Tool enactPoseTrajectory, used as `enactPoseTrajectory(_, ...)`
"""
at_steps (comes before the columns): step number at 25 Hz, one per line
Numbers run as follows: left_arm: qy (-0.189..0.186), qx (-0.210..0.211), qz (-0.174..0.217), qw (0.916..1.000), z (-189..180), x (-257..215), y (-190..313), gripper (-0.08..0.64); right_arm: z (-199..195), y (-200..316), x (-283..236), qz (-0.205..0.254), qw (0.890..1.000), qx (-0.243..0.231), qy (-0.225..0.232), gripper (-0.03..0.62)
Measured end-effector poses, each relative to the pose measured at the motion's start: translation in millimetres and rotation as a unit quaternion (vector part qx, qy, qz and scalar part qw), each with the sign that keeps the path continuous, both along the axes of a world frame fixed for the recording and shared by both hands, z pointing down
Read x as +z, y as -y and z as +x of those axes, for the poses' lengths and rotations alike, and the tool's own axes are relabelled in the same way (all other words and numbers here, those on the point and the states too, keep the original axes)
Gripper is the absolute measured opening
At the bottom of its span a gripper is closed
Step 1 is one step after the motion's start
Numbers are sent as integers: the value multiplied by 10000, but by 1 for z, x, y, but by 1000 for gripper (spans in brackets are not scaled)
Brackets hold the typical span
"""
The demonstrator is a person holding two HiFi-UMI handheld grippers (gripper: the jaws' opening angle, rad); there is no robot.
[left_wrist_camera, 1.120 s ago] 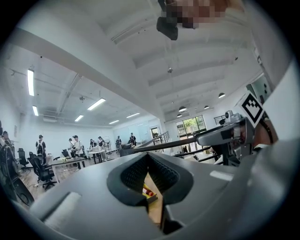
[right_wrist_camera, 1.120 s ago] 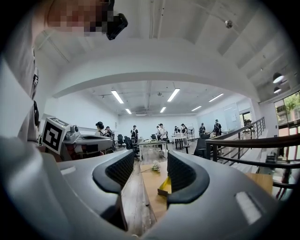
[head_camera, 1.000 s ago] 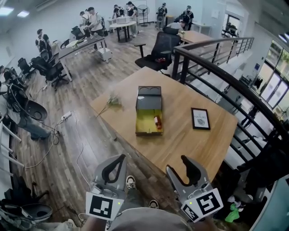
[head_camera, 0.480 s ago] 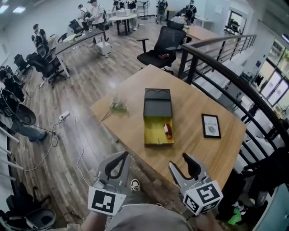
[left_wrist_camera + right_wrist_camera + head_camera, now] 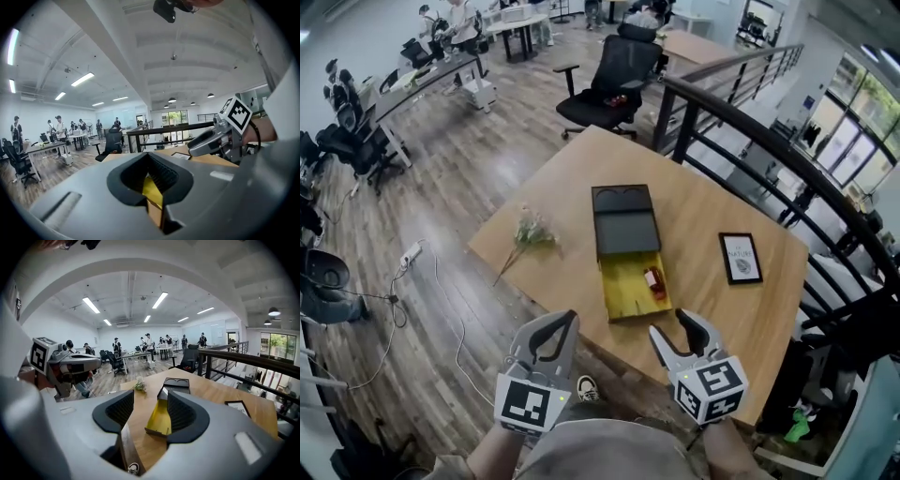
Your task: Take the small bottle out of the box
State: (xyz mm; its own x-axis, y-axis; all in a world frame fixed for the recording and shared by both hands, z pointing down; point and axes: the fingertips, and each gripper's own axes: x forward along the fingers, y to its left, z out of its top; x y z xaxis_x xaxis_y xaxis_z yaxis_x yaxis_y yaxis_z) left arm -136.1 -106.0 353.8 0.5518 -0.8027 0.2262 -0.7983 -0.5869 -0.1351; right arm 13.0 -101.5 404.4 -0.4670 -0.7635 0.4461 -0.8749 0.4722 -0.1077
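Note:
On the wooden table (image 5: 572,272) lies a long box, its dark lid part (image 5: 623,220) at the far end and its open yellow tray (image 5: 628,292) toward me. The small bottle (image 5: 654,281), red and lying flat, rests at the tray's right side. My left gripper (image 5: 566,322) is shut and empty, hanging off the table's near edge, left of the tray. My right gripper (image 5: 677,330) stands open and empty just short of the tray's near right corner. The right gripper view shows the yellow tray (image 5: 159,420) between that gripper's jaws (image 5: 150,411); the bottle is hidden there.
A framed picture (image 5: 741,258) lies right of the box and a small flower sprig (image 5: 528,230) left of it. A black railing (image 5: 769,159) runs behind and right of the table. An office chair (image 5: 605,89) stands beyond; people work at far desks.
Both grippers and the view have moved forward toward the table; the right gripper now sits close to the tray's near end. Jaw states are unchanged.

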Motion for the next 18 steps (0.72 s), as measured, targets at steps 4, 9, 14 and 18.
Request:
enactPoseTrajectory(4, -114, 184, -278, 9994, -11, 15, 22, 1, -9, 22, 18, -169, 9995, 207, -165, 207)
enactPoseTrajectory(9, 24, 330, -365, 9988, -24, 34, 49, 2, -6, 41, 48, -453, 9959, 449, -637, 207)
enactPoseTrajectory(14, -113, 443, -622, 9970, -18, 55, 60, 2, 3, 54, 79, -726, 9925, 576, -791, 207)
enactPoseTrajectory(18, -95, 453, -819, 9956, -11, 75, 68, 0, 9, 72, 103, -951, 9894, 565, -938, 207)
